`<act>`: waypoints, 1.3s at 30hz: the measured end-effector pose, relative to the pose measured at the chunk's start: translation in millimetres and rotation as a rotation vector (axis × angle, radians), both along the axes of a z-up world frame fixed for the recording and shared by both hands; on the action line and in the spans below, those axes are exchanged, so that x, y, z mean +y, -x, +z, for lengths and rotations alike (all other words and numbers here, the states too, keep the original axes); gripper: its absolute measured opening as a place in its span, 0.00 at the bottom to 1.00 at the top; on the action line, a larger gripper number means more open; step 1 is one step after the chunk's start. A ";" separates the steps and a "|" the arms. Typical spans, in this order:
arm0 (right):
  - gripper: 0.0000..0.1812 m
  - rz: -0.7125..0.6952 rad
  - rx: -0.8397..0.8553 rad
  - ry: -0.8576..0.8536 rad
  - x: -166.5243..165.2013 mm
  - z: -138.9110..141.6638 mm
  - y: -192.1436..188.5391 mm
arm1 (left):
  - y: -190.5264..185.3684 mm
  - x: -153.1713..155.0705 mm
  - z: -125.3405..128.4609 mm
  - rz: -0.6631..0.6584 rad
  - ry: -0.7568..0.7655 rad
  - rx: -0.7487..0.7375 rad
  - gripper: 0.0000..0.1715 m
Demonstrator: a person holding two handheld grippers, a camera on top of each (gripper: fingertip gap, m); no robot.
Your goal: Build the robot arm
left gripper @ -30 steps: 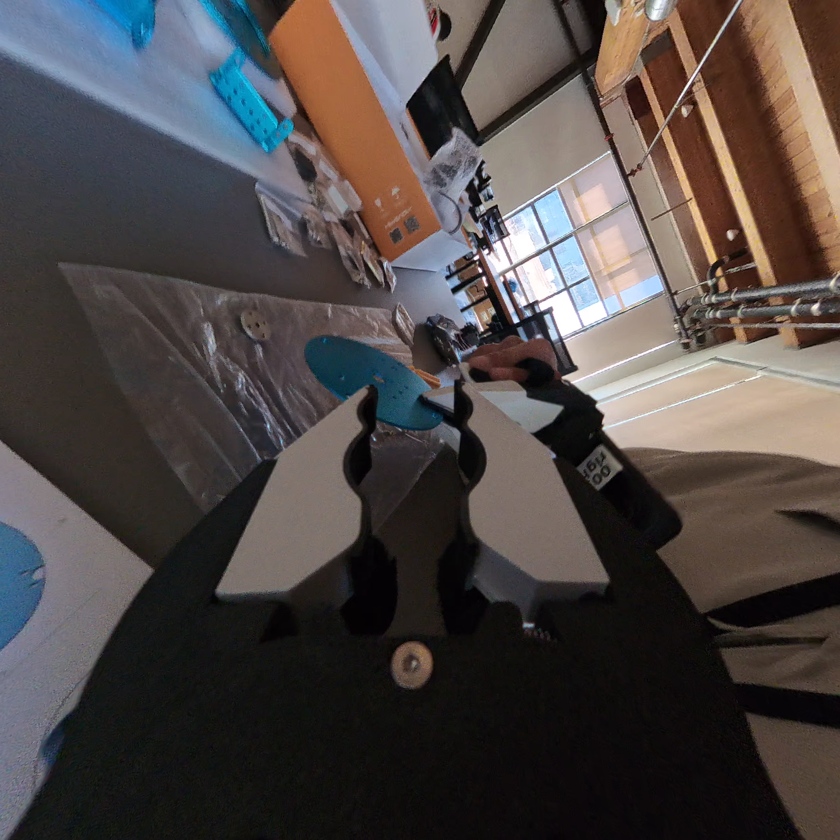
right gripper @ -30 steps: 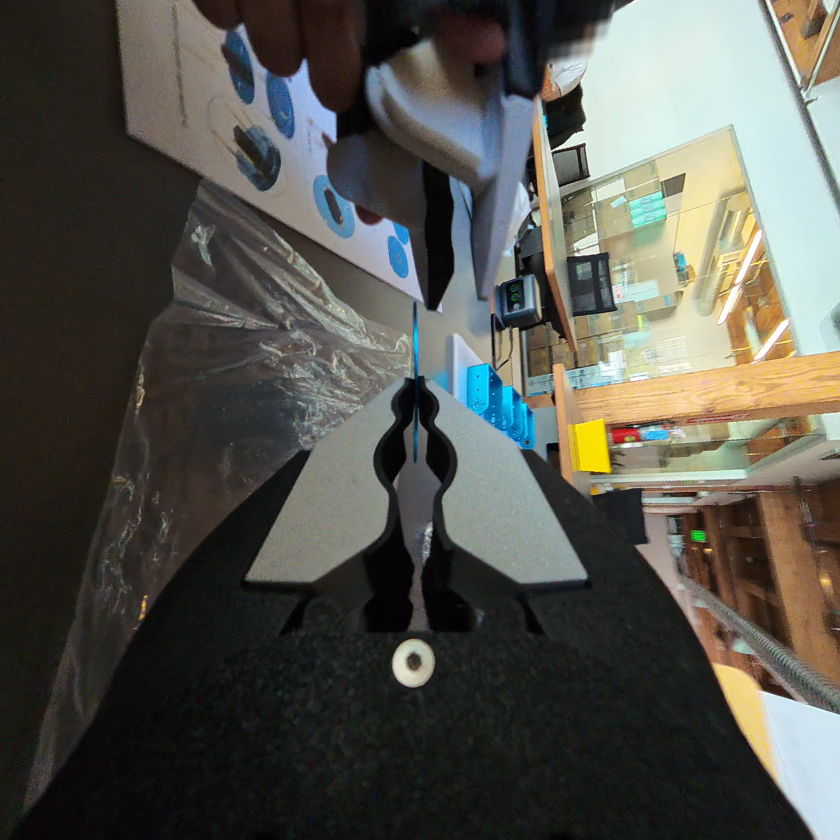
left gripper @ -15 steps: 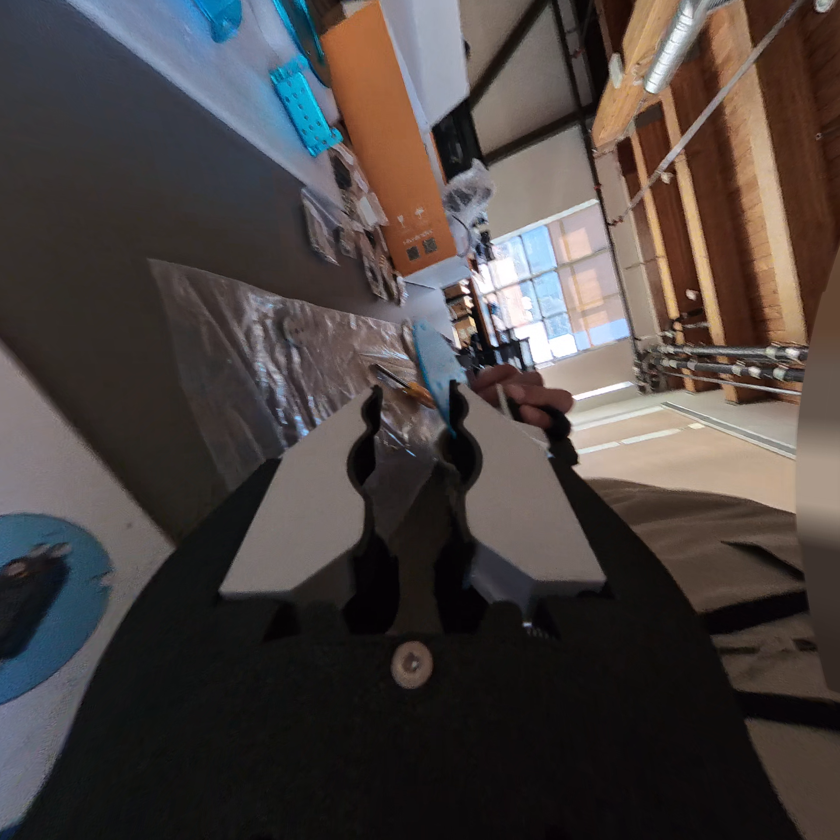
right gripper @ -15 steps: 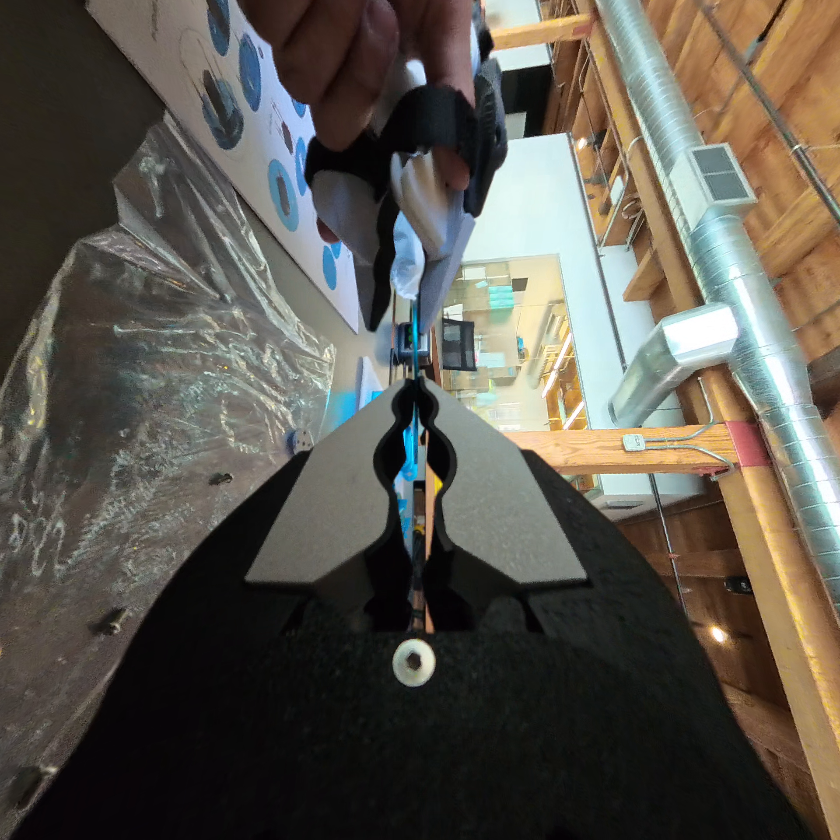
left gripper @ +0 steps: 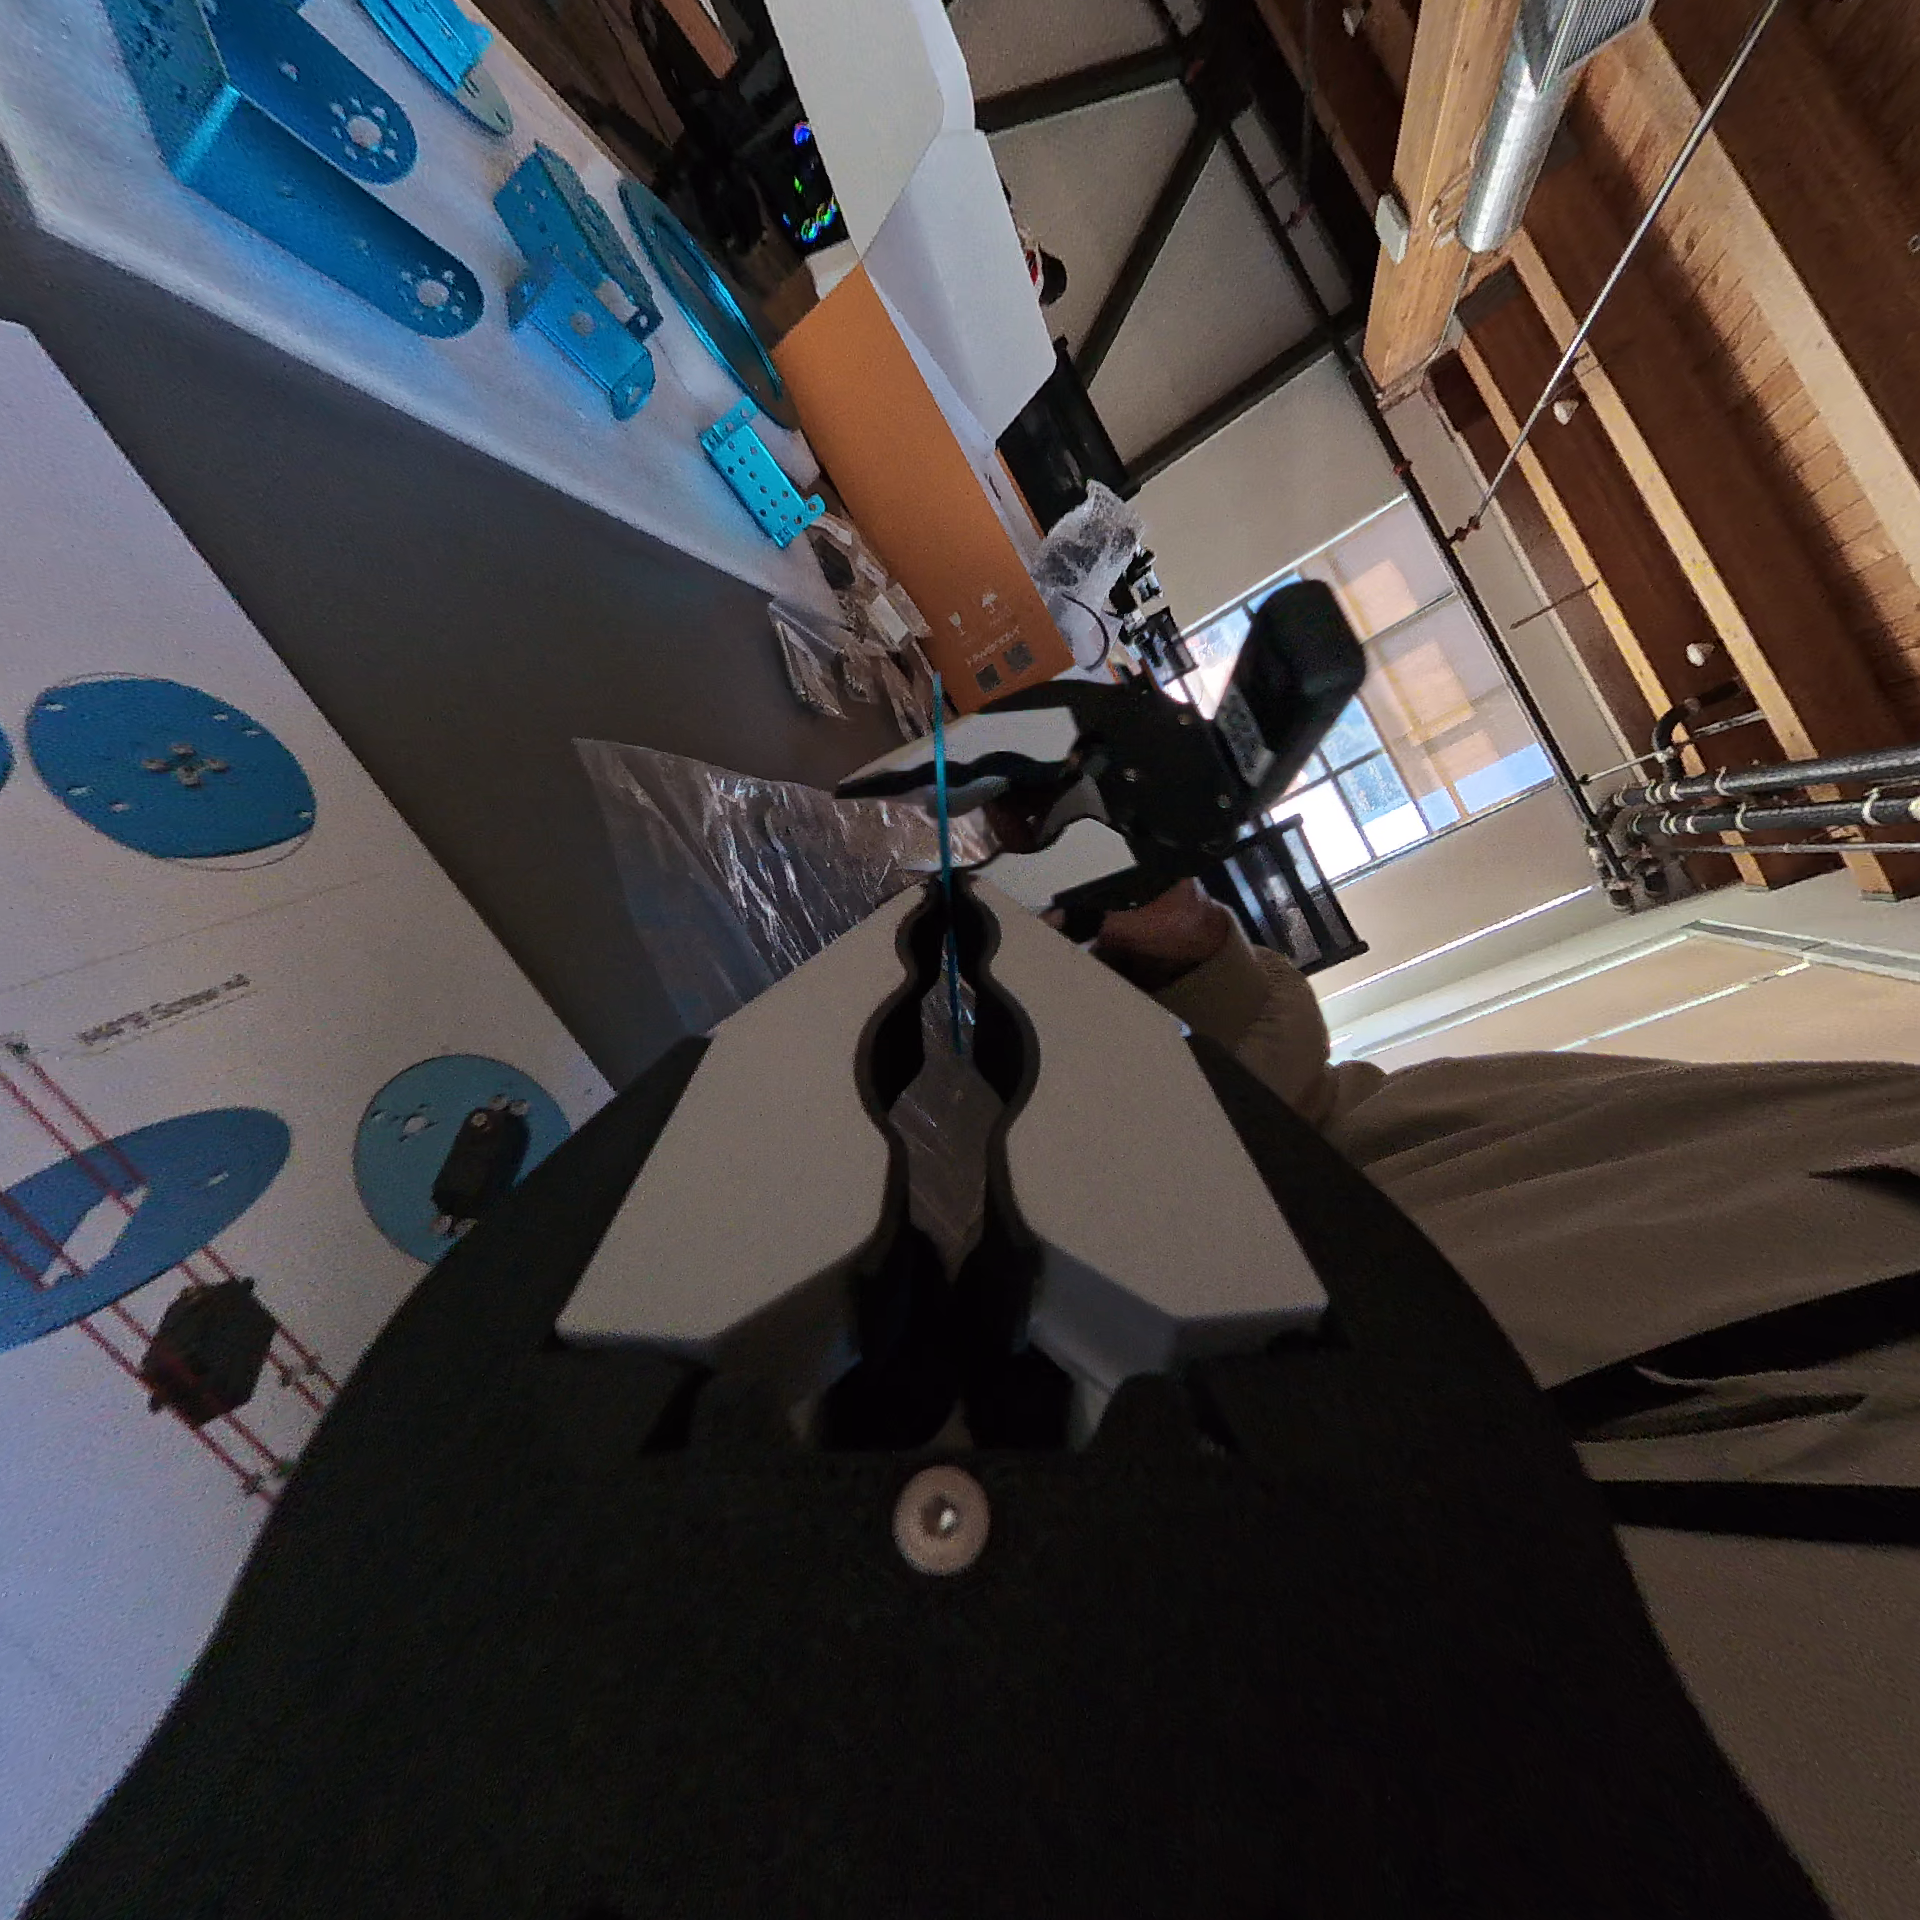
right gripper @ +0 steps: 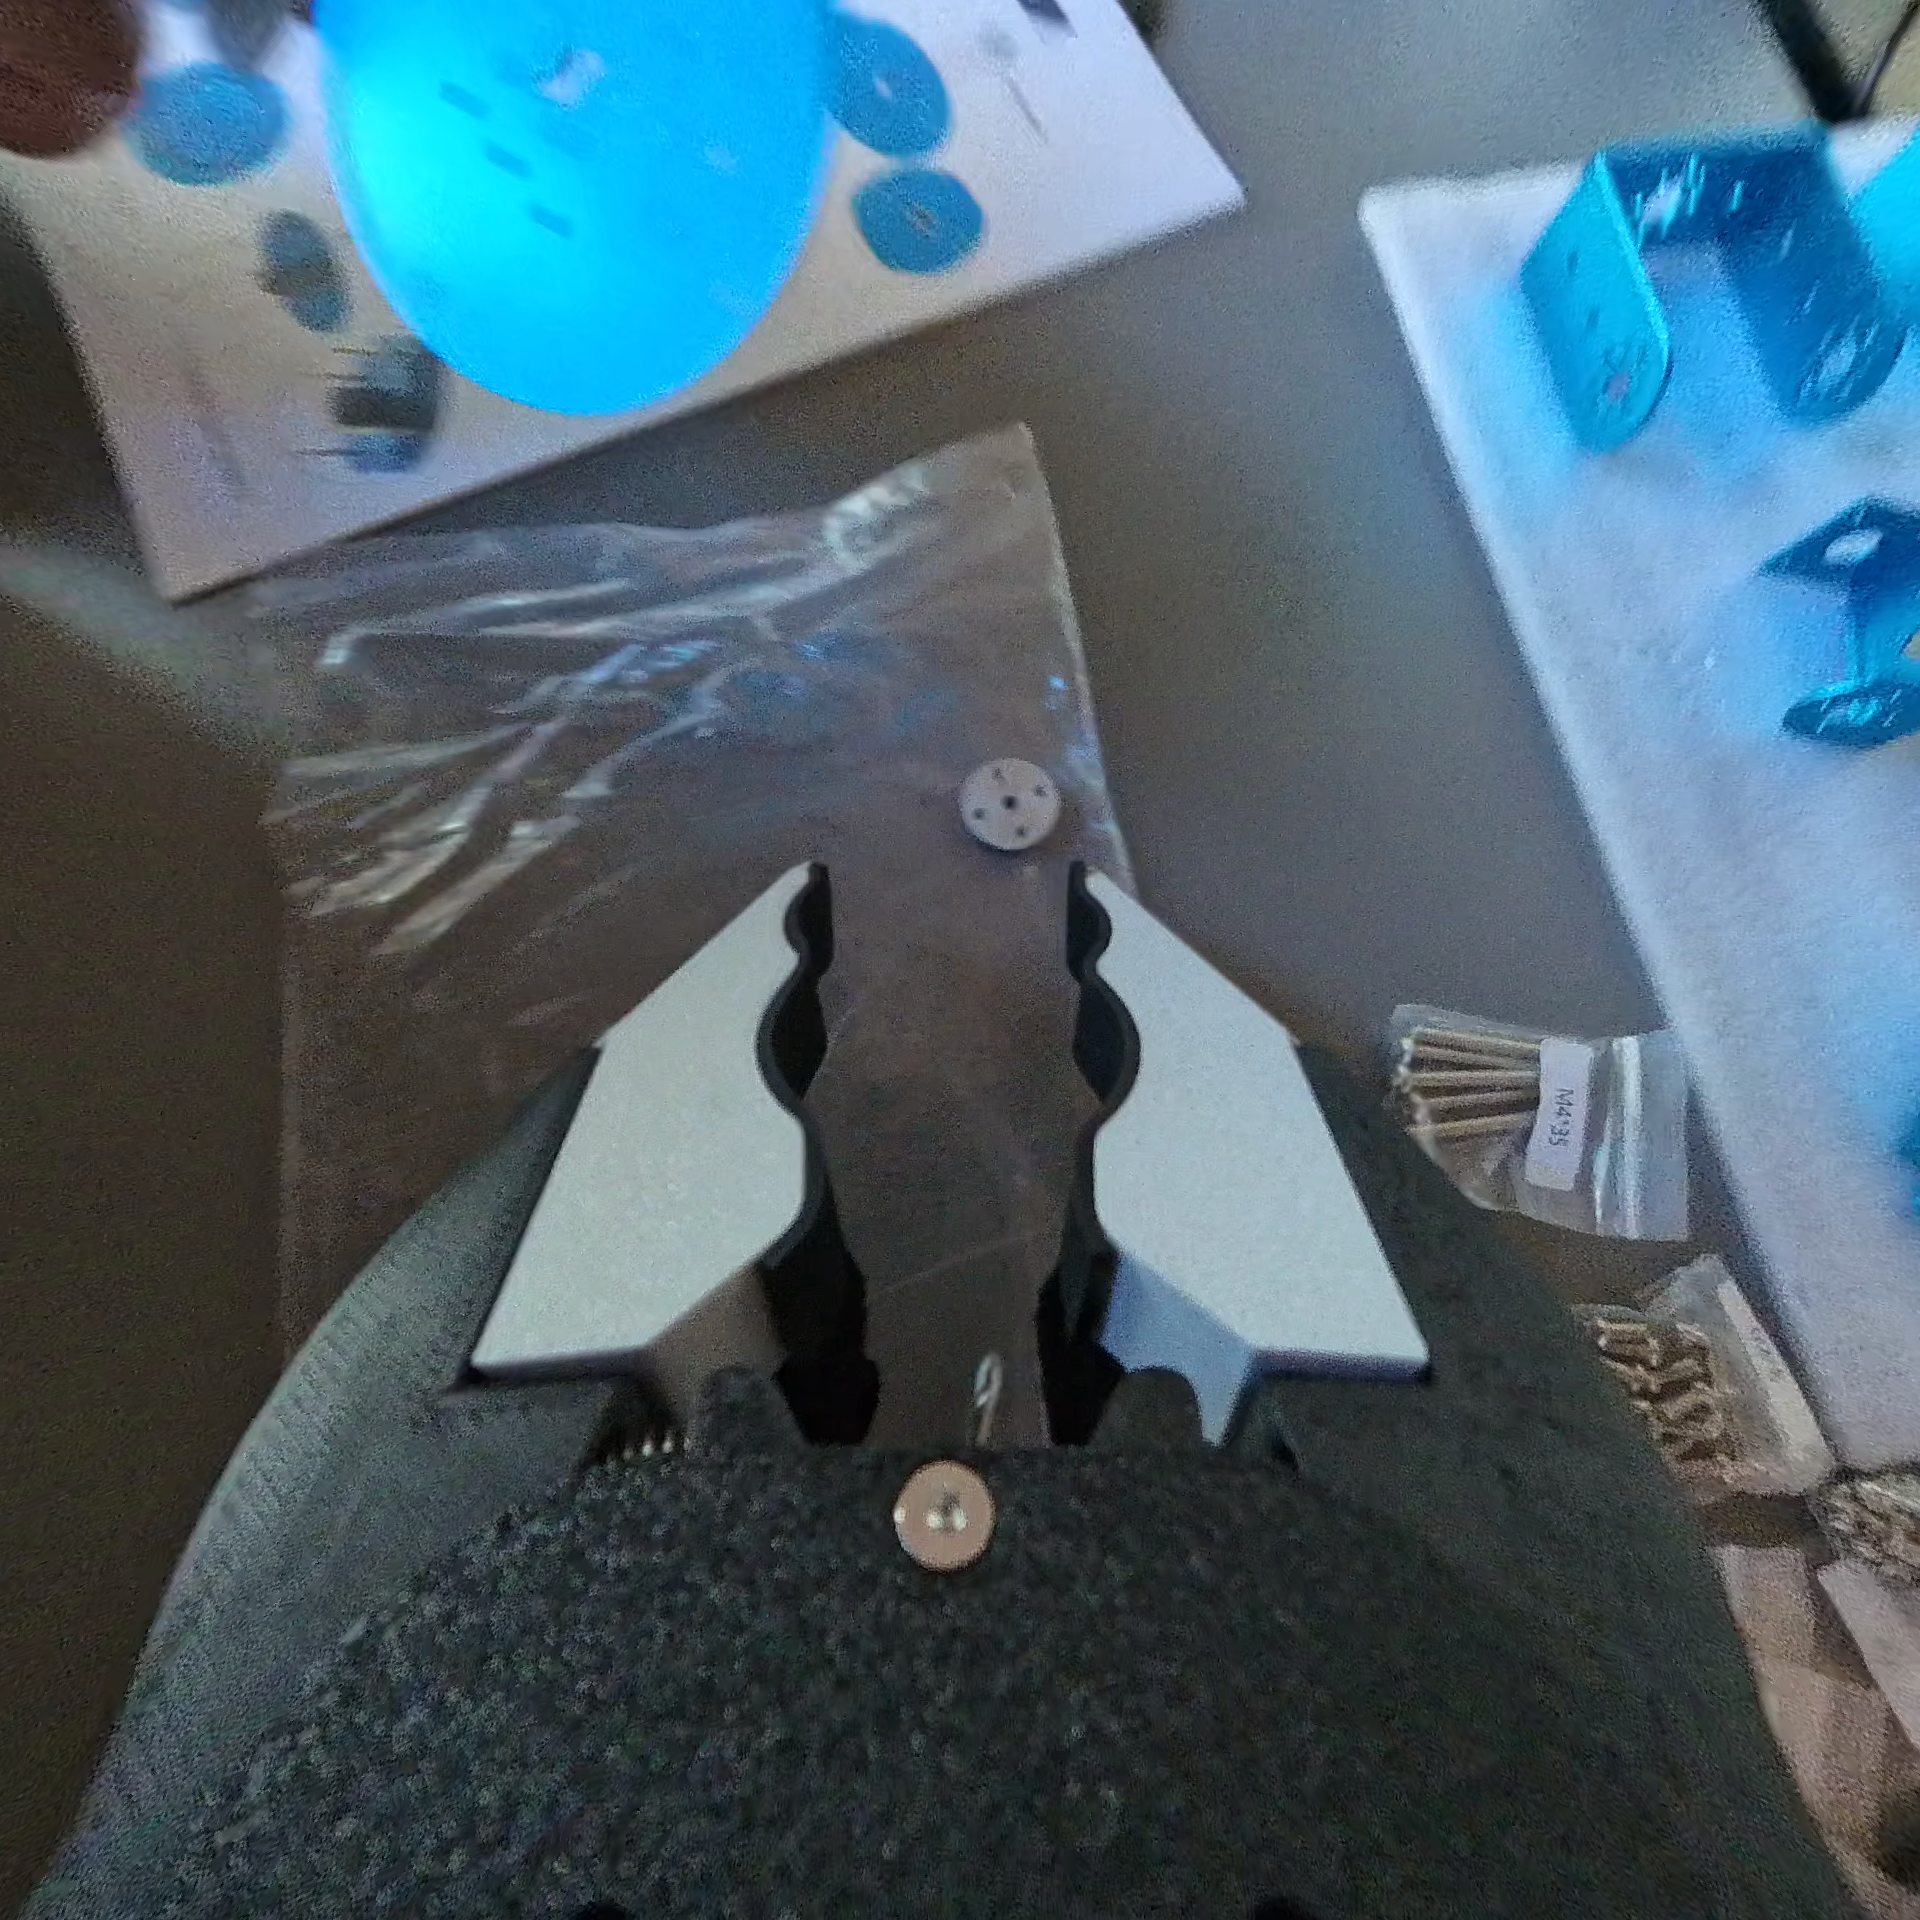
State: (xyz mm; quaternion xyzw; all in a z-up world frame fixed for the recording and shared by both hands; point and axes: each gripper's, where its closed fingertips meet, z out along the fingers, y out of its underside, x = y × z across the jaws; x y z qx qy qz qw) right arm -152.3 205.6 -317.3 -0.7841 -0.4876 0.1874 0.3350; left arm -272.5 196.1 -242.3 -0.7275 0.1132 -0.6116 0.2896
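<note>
The blue disc, pinched edge-on at the left tool tips, could slip; right tool gapes empty.

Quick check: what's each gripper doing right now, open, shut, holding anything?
Left gripper: shut on the thin blue disc, held edge-on.
Right gripper: open, empty, above the clear plastic bag, near a small silver disc.
</note>
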 end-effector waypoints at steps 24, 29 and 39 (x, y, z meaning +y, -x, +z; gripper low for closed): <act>0.11 0.539 -0.048 -0.022 -93.2 -17.4 40.4 | -3.0 -32.1 -25.3 -0.080 0.088 0.086 0.00; 0.17 0.458 -0.009 0.048 -89.2 -13.6 30.3 | -30.3 -50.3 -32.5 -0.128 0.179 0.071 0.00; 0.09 0.018 0.521 0.568 -89.5 25.7 9.2 | -70.9 -77.1 -39.6 -0.186 0.365 -0.066 0.00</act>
